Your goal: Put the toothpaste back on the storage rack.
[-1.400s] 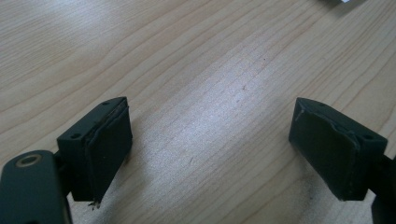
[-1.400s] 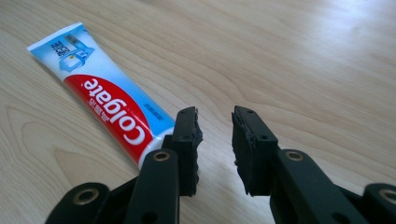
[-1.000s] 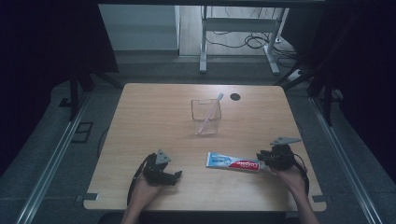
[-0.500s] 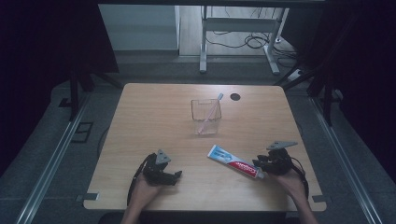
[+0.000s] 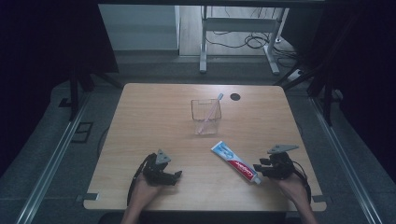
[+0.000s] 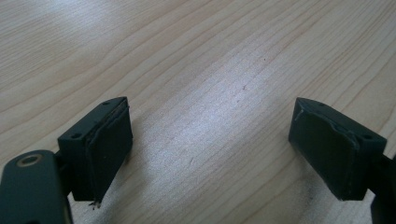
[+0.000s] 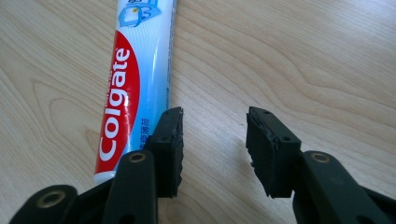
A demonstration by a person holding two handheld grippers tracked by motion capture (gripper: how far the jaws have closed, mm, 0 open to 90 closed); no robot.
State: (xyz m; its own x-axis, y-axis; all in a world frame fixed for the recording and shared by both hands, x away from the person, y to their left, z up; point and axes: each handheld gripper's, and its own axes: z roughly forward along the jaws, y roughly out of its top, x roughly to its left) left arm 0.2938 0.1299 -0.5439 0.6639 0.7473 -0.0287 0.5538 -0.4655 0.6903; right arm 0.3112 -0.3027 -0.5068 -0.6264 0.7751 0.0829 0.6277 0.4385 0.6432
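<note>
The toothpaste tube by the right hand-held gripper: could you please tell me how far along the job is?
Done: a toothbrush leans in the clear cup. In hand: the right hand-held gripper has just been opening, nothing between its jaws; the tube lies flat on the table beside one jaw. Left: probably putting the tube in the cup; the left hand-held gripper rests open.

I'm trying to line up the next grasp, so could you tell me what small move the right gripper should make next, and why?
Probably shift the right gripper sideways toward the toothpaste tube until the tube lies between the jaws. They have just been opening and hold nothing; the tube lies flat on the table, outside the gap, beside one pad. The left gripper is open over bare wood.
</note>
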